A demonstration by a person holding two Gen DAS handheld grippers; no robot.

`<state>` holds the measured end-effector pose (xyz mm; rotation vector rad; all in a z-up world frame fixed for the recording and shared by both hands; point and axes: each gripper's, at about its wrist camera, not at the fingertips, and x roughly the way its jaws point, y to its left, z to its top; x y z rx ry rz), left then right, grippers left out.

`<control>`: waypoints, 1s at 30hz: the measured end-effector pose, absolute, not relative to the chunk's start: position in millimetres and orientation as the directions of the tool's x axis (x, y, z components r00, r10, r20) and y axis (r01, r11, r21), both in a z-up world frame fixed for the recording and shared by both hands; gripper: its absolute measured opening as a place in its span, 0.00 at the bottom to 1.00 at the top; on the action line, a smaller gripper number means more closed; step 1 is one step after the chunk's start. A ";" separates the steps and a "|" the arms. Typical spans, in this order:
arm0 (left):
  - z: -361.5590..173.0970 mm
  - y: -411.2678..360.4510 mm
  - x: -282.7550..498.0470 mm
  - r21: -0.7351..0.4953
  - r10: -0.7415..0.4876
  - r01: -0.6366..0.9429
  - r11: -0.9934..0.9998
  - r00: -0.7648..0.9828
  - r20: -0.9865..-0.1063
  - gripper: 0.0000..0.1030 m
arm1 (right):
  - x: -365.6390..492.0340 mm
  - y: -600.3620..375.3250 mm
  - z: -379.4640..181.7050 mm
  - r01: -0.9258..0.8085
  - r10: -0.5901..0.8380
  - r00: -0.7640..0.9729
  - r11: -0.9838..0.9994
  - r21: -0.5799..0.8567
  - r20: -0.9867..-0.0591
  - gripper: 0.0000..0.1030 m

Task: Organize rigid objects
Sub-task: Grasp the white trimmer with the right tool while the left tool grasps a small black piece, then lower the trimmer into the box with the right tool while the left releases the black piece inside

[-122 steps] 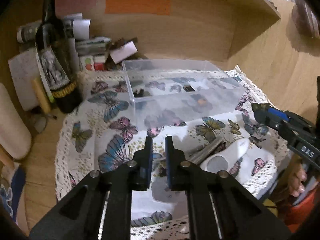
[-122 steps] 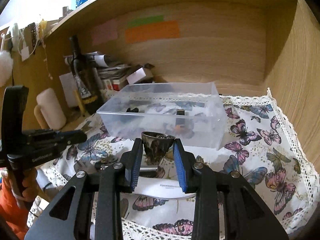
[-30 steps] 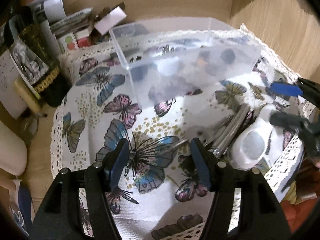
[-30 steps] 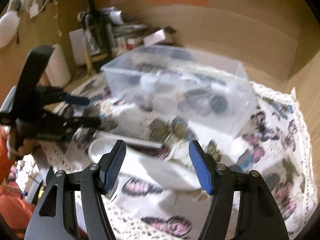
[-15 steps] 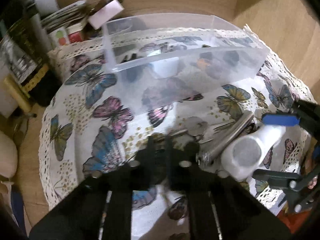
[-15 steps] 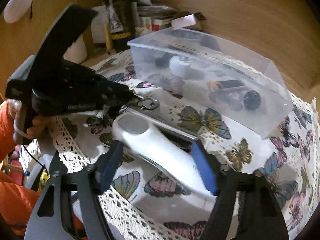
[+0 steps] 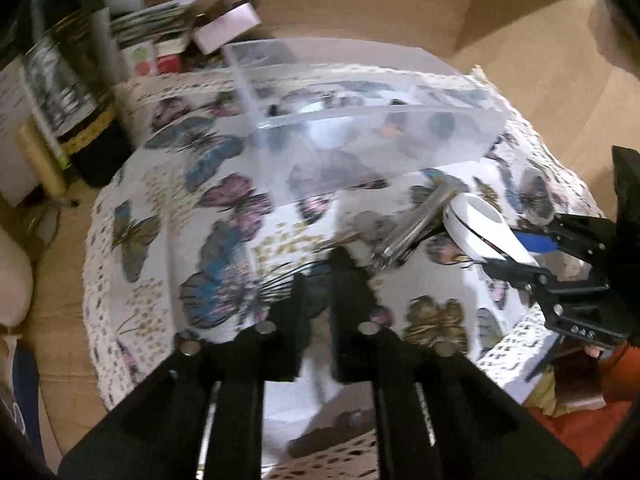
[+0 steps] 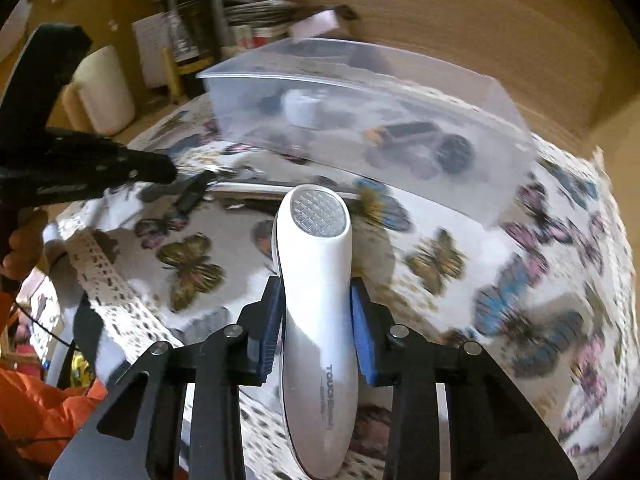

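Observation:
My right gripper [image 8: 318,304] is shut on a white handheld device [image 8: 320,280] with a gridded silver head and holds it over the butterfly cloth. It also shows in the left wrist view [image 7: 480,232]. My left gripper [image 7: 320,272] is shut, its tips near keys [image 7: 368,228] and a silver metal bar [image 7: 416,224] on the cloth. I cannot tell whether anything is pinched. A clear plastic box [image 7: 360,132] holds several small items, among them a white cup [image 8: 302,110] and a dark wheel [image 8: 456,154].
A dark wine bottle [image 7: 76,92] stands at the back left beside papers and small boxes [image 7: 168,40]. A white roll [image 8: 104,92] stands left of the cloth. Wooden walls [image 7: 540,60] close the back and right. The lace cloth edge [image 8: 104,280] hangs at the front.
My right gripper has closed on the white device and lifted it. My left gripper, open a second ago, has closed near the keys.

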<state>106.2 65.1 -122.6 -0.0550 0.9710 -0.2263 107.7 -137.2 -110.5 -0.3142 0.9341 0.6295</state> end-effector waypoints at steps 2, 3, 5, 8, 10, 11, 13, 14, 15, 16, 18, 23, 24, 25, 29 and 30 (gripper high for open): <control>-124.2 54.5 109.7 -0.142 -0.220 0.183 0.973 0.538 -0.814 0.28 | 109.3 -144.3 -109.5 -0.605 0.352 0.444 0.796 0.014 -0.824 0.29; -127.1 48.7 111.7 -0.135 -0.218 0.192 0.972 0.530 -0.819 0.35 | 109.7 -147.6 -109.1 -0.596 0.346 0.448 0.803 0.013 -0.824 0.29; -134.2 42.1 115.5 -0.120 -0.206 0.196 0.973 0.516 -0.831 0.43 | 110.2 -150.7 -108.6 -0.591 0.345 0.447 0.806 0.016 -0.825 0.30; -139.9 37.3 118.3 -0.083 -0.175 0.191 0.978 0.534 -0.827 0.43 | 113.3 -148.4 -108.0 -0.604 0.361 0.442 0.797 0.025 -0.821 0.31; -139.7 35.2 120.5 -0.082 -0.176 0.193 0.978 0.543 -0.821 0.33 | 115.2 -142.3 -107.9 -0.616 0.363 0.445 0.788 0.015 -0.818 0.32; -140.3 34.4 121.2 -0.084 -0.180 0.196 0.977 0.547 -0.818 0.28 | 117.3 -137.1 -109.5 -0.621 0.367 0.444 0.784 0.015 -0.817 0.32; -139.9 34.1 121.7 -0.081 -0.175 0.189 0.979 0.553 -0.815 0.25 | 123.3 -128.6 -113.4 -0.624 0.371 0.434 0.781 0.023 -0.821 0.33; -139.1 35.1 120.9 -0.087 -0.178 0.187 0.978 0.554 -0.813 0.25 | 124.5 -126.2 -114.7 -0.622 0.372 0.432 0.783 0.027 -0.822 0.32; -138.4 36.2 119.6 -0.089 -0.178 0.184 0.979 0.557 -0.811 0.25 | 125.8 -125.4 -116.7 -0.621 0.376 0.427 0.783 0.035 -0.822 0.32; -137.6 38.1 117.6 -0.090 -0.177 0.179 0.980 0.560 -0.809 0.25 | 124.7 -126.8 -116.3 -0.621 0.380 0.431 0.783 0.037 -0.818 0.32; -134.7 41.9 112.5 -0.087 -0.169 0.168 0.982 0.572 -0.803 0.25 | 123.3 -128.5 -114.6 -0.616 0.383 0.441 0.787 0.037 -0.812 0.32; -115.7 52.6 102.9 -0.084 -0.150 0.135 0.987 0.628 -0.763 0.25 | 117.8 -140.5 -97.1 -0.592 0.400 0.500 0.805 0.034 -0.768 0.31; -111.8 54.0 102.4 -0.085 -0.151 0.132 0.988 0.638 -0.755 0.25 | 116.9 -144.3 -88.6 -0.583 0.404 0.524 0.812 0.030 -0.750 0.31; -107.0 55.7 101.6 -0.086 -0.149 0.127 0.988 0.650 -0.745 0.25 | 116.6 -146.5 -83.1 -0.576 0.407 0.539 0.817 0.029 -0.738 0.31; -86.3 61.0 102.6 -0.092 -0.144 0.112 0.989 0.698 -0.702 0.25 | 117.5 -158.7 -55.0 -0.539 0.417 0.619 0.842 0.026 -0.665 0.31; -80.4 62.0 103.2 -0.093 -0.143 0.110 0.990 0.710 -0.689 0.25 | 118.3 -160.6 -50.2 -0.532 0.419 0.631 0.846 0.028 -0.653 0.31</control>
